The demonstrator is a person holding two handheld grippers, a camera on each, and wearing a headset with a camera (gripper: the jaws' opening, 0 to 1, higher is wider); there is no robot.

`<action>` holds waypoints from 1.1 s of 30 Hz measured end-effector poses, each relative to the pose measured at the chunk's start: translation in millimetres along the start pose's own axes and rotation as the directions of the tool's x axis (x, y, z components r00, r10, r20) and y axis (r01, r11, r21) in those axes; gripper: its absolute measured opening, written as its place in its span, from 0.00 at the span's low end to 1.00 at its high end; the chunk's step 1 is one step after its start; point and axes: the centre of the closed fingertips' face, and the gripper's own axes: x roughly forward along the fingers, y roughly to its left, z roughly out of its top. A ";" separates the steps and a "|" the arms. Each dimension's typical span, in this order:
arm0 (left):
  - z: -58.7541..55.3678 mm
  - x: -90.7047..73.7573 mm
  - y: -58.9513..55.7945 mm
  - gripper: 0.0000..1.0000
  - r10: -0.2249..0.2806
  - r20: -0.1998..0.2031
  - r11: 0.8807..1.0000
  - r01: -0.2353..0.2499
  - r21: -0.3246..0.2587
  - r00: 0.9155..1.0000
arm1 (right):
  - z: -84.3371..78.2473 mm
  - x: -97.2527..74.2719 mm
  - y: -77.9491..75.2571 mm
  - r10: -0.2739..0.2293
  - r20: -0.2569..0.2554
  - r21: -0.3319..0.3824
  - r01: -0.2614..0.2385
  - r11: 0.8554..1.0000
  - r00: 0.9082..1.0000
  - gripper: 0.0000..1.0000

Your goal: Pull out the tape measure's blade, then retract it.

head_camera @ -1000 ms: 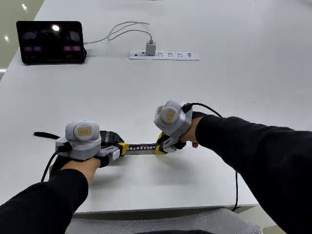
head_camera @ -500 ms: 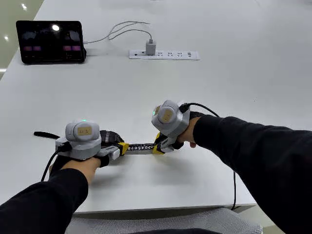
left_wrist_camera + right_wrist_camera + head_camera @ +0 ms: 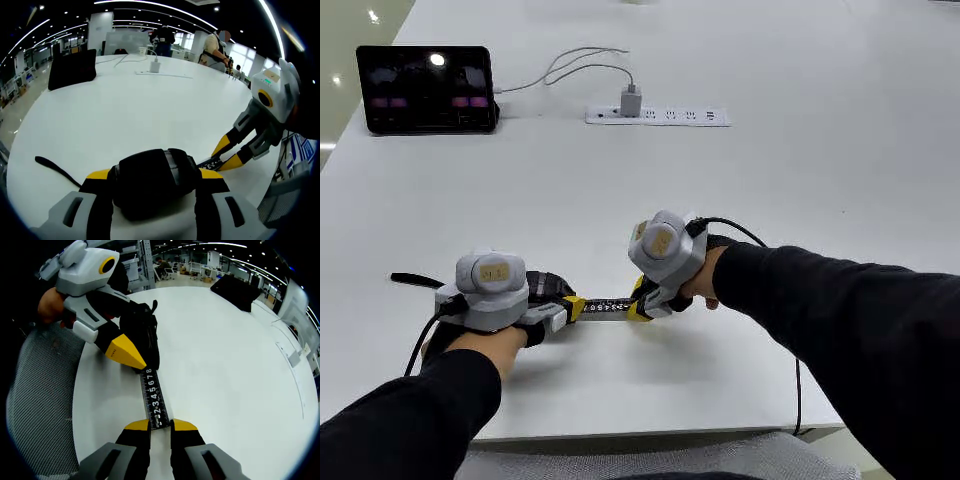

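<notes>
Tape measure (image 3: 548,287): black rounded case lying on the white bench (image 3: 770,180) near its front edge, clamped in the left tongs (image 3: 155,176).
Blade (image 3: 154,400): dark numbered strip, drawn a short way out of the case, flat along the bench toward the right tongs (image 3: 161,426).
Left tongs: closed on the case, one yellow-tipped jaw on each side.
Right tongs: narrow, pinching the blade's free end.
Wrist strap (image 3: 415,278): thin black cord trailing on the bench, left of the left tongs.
Far side: black tablet (image 3: 425,87) standing at the left; white power strip (image 3: 657,115) with a charger plugged in, well apart from the work.
</notes>
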 end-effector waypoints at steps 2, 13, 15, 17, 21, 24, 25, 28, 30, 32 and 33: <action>-0.1 -0.2 -0.1 0.62 0.000 -0.001 1.000 0.000 0.000 1.000 | 1.3 0.5 0.2 0.000 0.002 -0.002 0.000 1.000 1.000 0.11; -0.5 -0.2 0.3 0.62 -0.001 0.001 1.000 0.001 -0.002 1.000 | 6.2 3.2 0.7 0.000 0.010 -0.004 0.000 1.000 1.000 0.11; -0.5 -0.4 0.4 0.62 -0.002 0.001 1.000 0.002 -0.002 1.000 | 7.3 3.7 1.2 0.001 0.012 -0.003 0.000 1.000 1.000 0.11; -0.6 -0.5 0.5 0.62 -0.002 -0.001 1.000 0.002 -0.003 1.000 | 8.7 4.7 1.6 0.001 0.016 -0.004 -0.001 1.000 1.000 0.11; -0.5 -0.7 0.5 0.62 -0.003 -0.002 1.000 0.003 -0.004 1.000 | 11.3 5.8 2.4 0.004 0.021 -0.003 -0.004 1.000 1.000 0.11; -0.3 -0.6 0.7 0.62 -0.002 -0.001 1.000 0.002 -0.004 1.000 | 12.8 6.6 3.1 0.004 0.023 -0.005 -0.004 1.000 1.000 0.11; -0.2 -0.5 0.9 0.62 -0.002 -0.001 1.000 0.002 -0.004 1.000 | 13.5 6.9 3.5 0.004 0.024 -0.006 -0.004 1.000 1.000 0.11; -0.2 -0.5 0.9 0.62 -0.003 0.000 1.000 0.003 -0.004 1.000 | 14.6 7.4 3.8 0.004 0.026 -0.007 -0.004 1.000 1.000 0.11; -0.1 -0.7 0.8 0.62 -0.003 0.000 1.000 0.003 -0.004 1.000 | 15.4 8.0 4.2 0.005 0.028 -0.008 -0.004 1.000 1.000 0.11; -0.1 -1.1 0.7 0.62 -0.003 0.000 1.000 0.003 -0.004 1.000 | 16.4 8.8 4.6 0.005 0.029 -0.012 -0.004 1.000 1.000 0.11; -0.1 -1.2 0.7 0.62 -0.003 0.000 1.000 0.003 -0.004 1.000 | 16.7 9.0 4.8 0.004 0.030 -0.012 -0.004 1.000 1.000 0.11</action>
